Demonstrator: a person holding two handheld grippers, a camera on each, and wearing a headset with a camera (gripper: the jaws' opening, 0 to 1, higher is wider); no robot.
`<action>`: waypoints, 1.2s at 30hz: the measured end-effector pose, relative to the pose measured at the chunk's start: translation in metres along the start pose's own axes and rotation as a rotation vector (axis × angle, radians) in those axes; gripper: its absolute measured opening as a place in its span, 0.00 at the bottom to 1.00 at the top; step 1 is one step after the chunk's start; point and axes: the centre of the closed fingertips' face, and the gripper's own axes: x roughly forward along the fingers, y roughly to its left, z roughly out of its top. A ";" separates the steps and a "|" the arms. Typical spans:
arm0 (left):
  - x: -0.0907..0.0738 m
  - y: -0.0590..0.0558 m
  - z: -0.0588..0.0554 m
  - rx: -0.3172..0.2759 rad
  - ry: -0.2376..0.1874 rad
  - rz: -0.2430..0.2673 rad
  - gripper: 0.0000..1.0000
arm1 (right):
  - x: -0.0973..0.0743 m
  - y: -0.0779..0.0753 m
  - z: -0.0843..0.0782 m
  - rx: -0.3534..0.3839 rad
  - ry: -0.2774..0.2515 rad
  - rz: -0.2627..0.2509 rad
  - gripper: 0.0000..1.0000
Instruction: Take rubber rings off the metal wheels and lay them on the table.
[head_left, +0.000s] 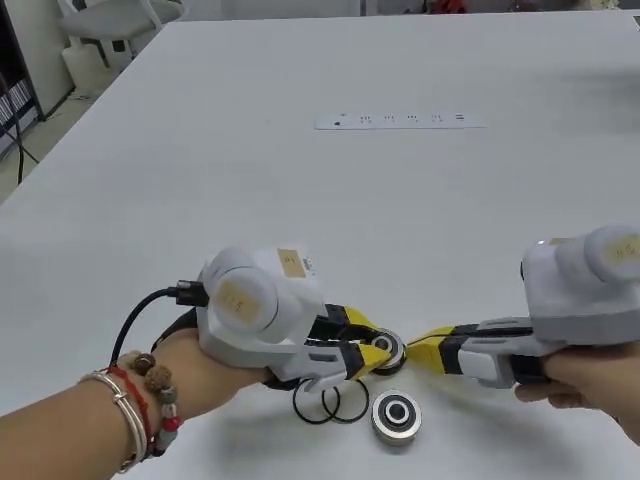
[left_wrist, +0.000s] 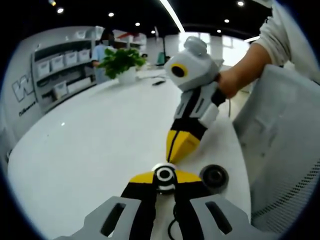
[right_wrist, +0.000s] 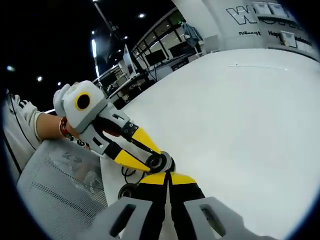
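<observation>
My left gripper (head_left: 372, 352) is shut on a small metal wheel (head_left: 386, 351), held just above the white table (head_left: 300, 200). In the left gripper view the wheel (left_wrist: 165, 175) sits between my yellow jaw tips. My right gripper (head_left: 412, 350) comes in from the right, jaws shut, its tip against the wheel's rim (right_wrist: 161, 162). I cannot tell whether it pinches a ring. Two black rubber rings (head_left: 330, 402) lie overlapping on the table under the left gripper. A second metal wheel (head_left: 396, 415) lies flat beside them, also visible as the second wheel (left_wrist: 214, 176).
A recessed socket strip (head_left: 400, 121) sits mid-table, far from the work. A white chair (head_left: 115, 20) stands past the far left corner. A mesh chair back (left_wrist: 285, 150) is close to the near table edge. A potted plant (left_wrist: 122, 62) stands on a far table.
</observation>
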 end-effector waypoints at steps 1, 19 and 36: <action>0.000 0.000 0.000 0.000 0.000 0.000 0.14 | 0.000 0.000 0.001 0.011 -0.003 0.001 0.00; 0.001 0.000 0.000 0.014 -0.002 -0.001 0.13 | 0.002 0.015 0.007 0.043 -0.016 0.029 0.00; 0.001 -0.001 -0.001 0.006 -0.011 0.009 0.14 | 0.004 0.013 0.008 -0.026 -0.007 0.025 0.00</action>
